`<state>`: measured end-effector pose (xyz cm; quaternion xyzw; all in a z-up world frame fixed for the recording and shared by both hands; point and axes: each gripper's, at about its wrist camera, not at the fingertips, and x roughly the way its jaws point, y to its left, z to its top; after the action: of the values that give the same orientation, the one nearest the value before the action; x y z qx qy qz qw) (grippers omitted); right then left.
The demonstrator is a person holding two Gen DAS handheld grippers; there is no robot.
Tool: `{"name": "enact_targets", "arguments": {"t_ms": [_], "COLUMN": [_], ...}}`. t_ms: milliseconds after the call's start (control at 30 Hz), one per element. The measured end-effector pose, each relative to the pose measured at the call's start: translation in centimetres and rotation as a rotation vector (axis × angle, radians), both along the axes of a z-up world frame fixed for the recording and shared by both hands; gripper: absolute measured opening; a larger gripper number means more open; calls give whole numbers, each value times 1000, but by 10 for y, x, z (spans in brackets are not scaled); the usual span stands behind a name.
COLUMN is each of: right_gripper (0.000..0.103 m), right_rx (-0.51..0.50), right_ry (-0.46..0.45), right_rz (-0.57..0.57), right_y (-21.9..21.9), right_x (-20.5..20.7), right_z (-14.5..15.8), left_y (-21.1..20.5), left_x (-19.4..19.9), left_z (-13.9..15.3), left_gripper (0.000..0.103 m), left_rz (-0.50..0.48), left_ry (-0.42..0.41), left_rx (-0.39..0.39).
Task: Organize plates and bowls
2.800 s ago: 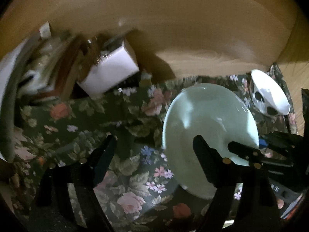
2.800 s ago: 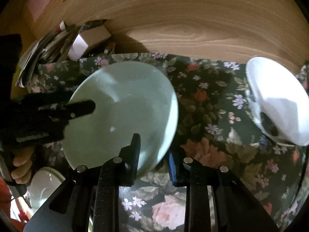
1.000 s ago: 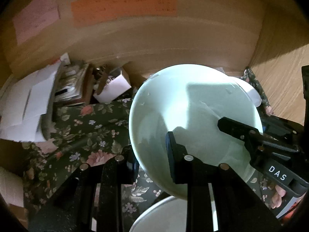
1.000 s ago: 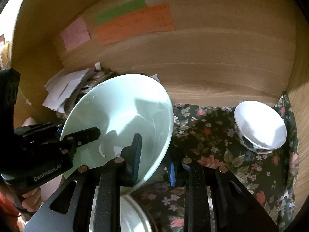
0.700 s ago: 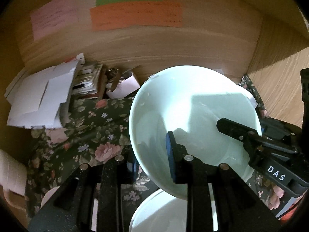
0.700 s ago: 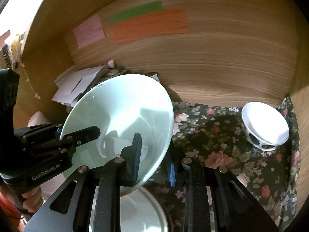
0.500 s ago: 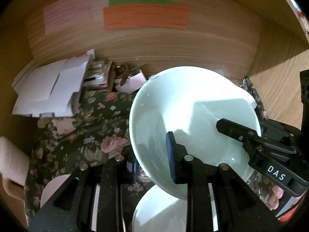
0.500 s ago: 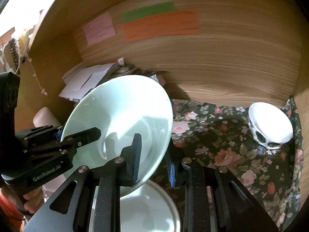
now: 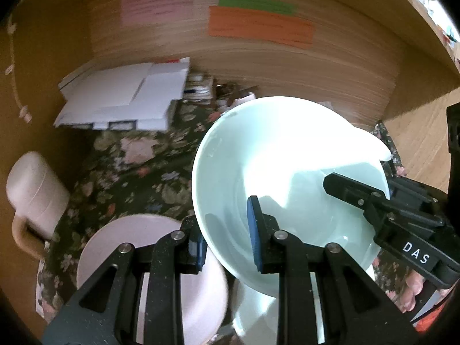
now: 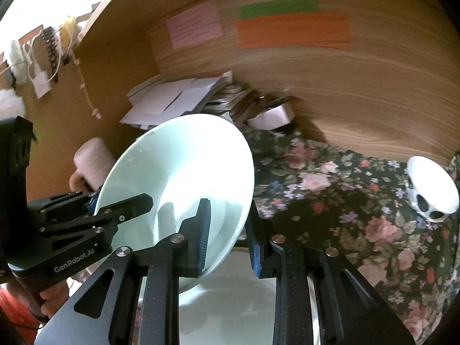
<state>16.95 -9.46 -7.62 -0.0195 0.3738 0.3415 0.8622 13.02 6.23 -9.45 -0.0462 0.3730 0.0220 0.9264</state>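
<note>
Flanking the held green bowl (image 9: 276,155): pink mug (image 9: 34,189), pink plate (image 9: 138,238).

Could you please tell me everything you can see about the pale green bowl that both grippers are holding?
The bowl is wide, pale green and glossy, apparently ceramic, and looks empty. It is held tilted above the floral cloth, over a white dish. The left gripper clamps its near-left rim, the right gripper its right rim, one finger inside and one outside.
</note>
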Motion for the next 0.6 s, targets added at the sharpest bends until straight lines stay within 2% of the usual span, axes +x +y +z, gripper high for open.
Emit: {"name": "enact_targets", "arguments": {"t_ms": [600], "right_gripper": [22], "right_rx": [-32], "right_ry": [71], "right_rz": [144], "right_y": [65], "right_x": [-19], "right_z": [-29], "left_y": [66], "left_x": [-50], "left_z": [-25], "left_gripper": [25], "left_rz": [134], "left_ry": [25], "left_rx": [-61]}}
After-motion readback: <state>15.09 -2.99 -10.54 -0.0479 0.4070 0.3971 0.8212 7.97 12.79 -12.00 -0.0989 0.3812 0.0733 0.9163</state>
